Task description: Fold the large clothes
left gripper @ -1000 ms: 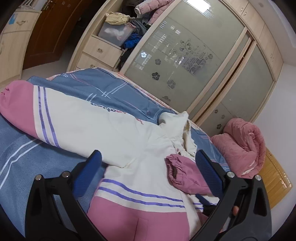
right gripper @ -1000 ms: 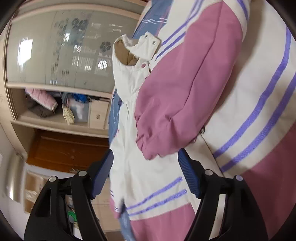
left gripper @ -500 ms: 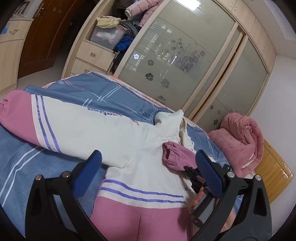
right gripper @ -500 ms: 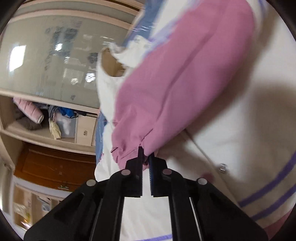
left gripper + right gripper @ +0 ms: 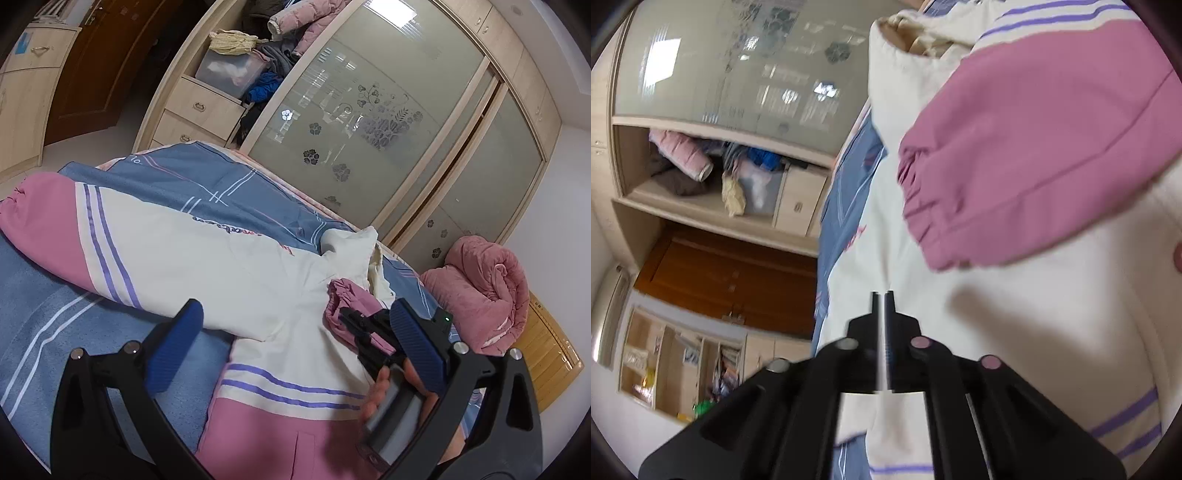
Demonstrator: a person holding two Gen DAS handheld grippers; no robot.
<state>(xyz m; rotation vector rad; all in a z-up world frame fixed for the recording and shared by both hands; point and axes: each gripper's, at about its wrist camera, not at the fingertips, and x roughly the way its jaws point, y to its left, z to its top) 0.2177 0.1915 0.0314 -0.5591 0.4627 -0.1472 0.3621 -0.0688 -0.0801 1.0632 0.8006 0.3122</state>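
At the bottom of the left wrist view the left gripper (image 5: pixel 291 350) hangs with its blue pads spread wide apart, released and holding nothing, above the lower front of the jacket (image 5: pixel 229 273). In the lower right of that view the right gripper (image 5: pixel 354 321) reaches in beside the pink cuff; in its own view the right gripper (image 5: pixel 883 301) has its fingers pressed nearly together with only a thin slit between them, clenched, with nothing visibly caught, its tips just short of the cuff (image 5: pixel 923 206). The jacket lies spread face up on the bed (image 5: pixel 44 302), pink hem toward the bottom of the frame and collar (image 5: pixel 354 243) toward the centre right. One sleeve (image 5: pixel 1034 147) is folded in across the chest, so that fold looks done. The other sleeve (image 5: pixel 74 229) stretches flat toward the left edge of the frame, not yet folded. By my reading the task is early: that sleeve and the body folds remain. Farther off, a rolled pink blanket (image 5: pixel 480 291) sits at the right, and the wardrobe (image 5: pixel 369 122) fills the upper frame.
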